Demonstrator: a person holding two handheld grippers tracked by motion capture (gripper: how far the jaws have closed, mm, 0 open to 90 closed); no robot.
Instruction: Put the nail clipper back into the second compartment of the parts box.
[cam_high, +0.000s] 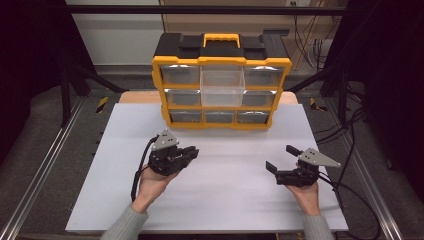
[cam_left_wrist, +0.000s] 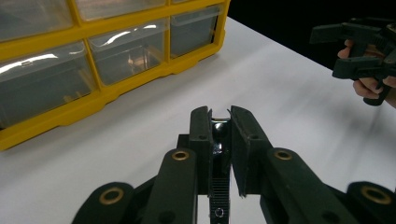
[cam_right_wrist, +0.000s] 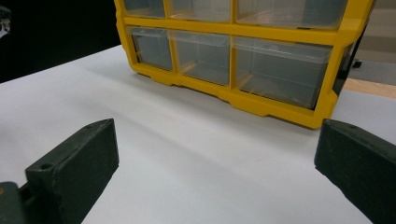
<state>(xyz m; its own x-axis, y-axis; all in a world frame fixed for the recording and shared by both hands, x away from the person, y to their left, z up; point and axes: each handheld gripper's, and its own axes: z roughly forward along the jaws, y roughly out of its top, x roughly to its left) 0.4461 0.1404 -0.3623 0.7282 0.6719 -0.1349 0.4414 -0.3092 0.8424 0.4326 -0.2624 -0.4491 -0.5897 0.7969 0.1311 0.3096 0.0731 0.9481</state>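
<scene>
Nothing started: drawer cabinet (cam_high: 221, 82) stands at the far edge of the surface (cam_high: 220, 190), top-middle drawer (cam_high: 222, 86) pulled out, both tongs well short of it. Left tongs (cam_high: 191, 152) clenched, with something small and dark between the jaws that I can't identify; right tongs (cam_high: 281, 157) spread wide, empty. Clear run to the cabinet; surface edges are near both hands.

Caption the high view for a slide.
Two hand-held grippers over a white table before a yellow drawer organizer, top-middle drawer pulled out: left gripper nearly shut, right gripper open.
</scene>
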